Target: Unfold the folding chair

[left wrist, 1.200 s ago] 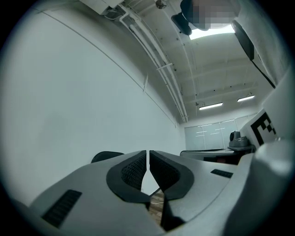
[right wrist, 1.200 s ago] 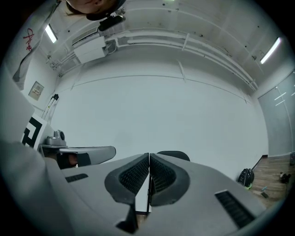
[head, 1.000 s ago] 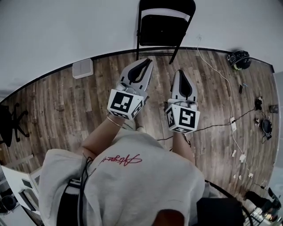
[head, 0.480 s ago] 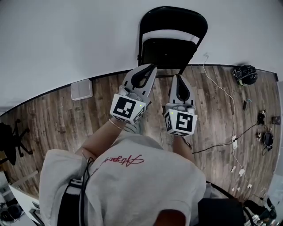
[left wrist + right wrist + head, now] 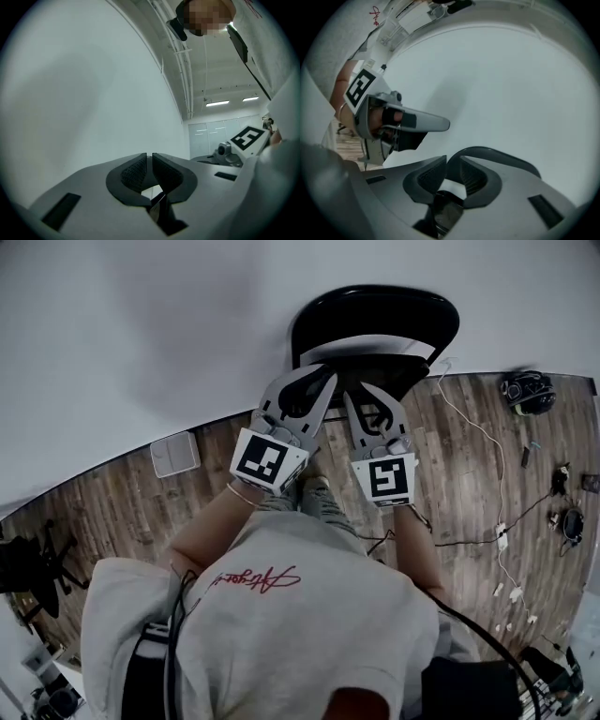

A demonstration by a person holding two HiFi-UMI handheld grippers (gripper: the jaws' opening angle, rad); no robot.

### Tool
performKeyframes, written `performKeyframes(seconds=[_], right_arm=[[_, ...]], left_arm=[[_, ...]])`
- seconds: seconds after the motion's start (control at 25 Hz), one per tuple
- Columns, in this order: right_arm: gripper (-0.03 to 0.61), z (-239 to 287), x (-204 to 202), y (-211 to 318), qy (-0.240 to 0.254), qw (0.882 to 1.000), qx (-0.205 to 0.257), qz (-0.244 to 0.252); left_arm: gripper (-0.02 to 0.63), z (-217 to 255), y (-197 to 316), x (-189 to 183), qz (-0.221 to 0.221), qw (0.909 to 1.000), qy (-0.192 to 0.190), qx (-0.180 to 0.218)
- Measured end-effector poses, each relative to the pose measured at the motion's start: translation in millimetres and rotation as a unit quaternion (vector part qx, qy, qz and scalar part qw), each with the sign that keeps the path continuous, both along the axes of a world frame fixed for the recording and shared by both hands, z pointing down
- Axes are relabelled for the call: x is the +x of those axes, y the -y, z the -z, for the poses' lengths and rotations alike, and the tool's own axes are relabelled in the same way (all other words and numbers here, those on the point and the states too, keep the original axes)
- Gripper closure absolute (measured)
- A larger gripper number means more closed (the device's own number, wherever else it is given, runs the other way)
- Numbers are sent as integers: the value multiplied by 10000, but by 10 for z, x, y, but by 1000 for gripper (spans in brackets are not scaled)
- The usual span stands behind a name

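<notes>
Folding chair [image 5: 375, 310] stood folded against the wall [image 5: 141, 334], upper centre. Left claw [image 5: 321, 379] was closed and empty. Right claw [image 5: 361, 399] was opening, gripping nothing, near the chair's top edge.

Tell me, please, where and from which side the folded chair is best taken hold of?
Grip the folding chair by its curved top rail, coming from the front and above. It stands folded with its back to the wall, so that rail is the exposed edge nearest the claws. The right claw, jaws opening with nothing between them, is already lined up with it.
</notes>
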State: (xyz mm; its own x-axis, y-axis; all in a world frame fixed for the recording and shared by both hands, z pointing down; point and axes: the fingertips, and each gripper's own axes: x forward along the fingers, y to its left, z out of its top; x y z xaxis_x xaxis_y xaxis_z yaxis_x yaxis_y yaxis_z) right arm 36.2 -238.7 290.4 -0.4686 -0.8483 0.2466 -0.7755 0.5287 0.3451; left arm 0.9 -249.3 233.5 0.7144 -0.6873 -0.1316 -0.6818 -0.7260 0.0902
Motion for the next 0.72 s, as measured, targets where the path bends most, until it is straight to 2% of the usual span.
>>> performKeyframes(seconds=[0.08, 0.16, 0.24, 0.28, 0.36, 0.44, 0.52, 0.64, 0.68, 0.72], right_arm=[[405, -311, -15, 146, -583, 9938, -565, 759], [389, -711, 40, 301, -1467, 9747, -999, 1360], [374, -1165, 138, 503, -2414, 9444, -1333, 1793], [366, -1380, 182, 613, -2827, 9271, -1493, 1956], [357, -1747, 230, 824, -3522, 8922, -1756, 2215], [356, -2019, 259, 1014, -4112, 8598, -1847, 2399], [356, -2222, 308, 1155, -4516, 8336, -1948, 2516], [354, -2475, 392, 1222, -4887, 8015, -2165, 2683], [354, -2538, 406, 1227, -4961, 7980, -2112, 2692], [372, -2570, 406, 1239, -4963, 8023, -2012, 2637]], left_arm=[[580, -148, 124, 2, -65, 9997, 176, -125], [578, -360, 267, -5, -101, 9984, 408, -376], [568, -579, 444, -34, -51, 9957, 667, -636], [537, -673, 529, -58, -5, 9942, 785, -741], [471, -821, 672, -118, 59, 9909, 992, -905], [443, -925, 798, -172, 113, 9880, 1153, -1020], [413, -1033, 936, -213, 183, 9848, 1315, -1117], [383, -1213, 1163, -235, 177, 9801, 1465, -1330], [374, -1269, 1221, -228, 138, 9786, 1485, -1418], [368, -1319, 1272, -213, 90, 9772, 1513, -1486]])
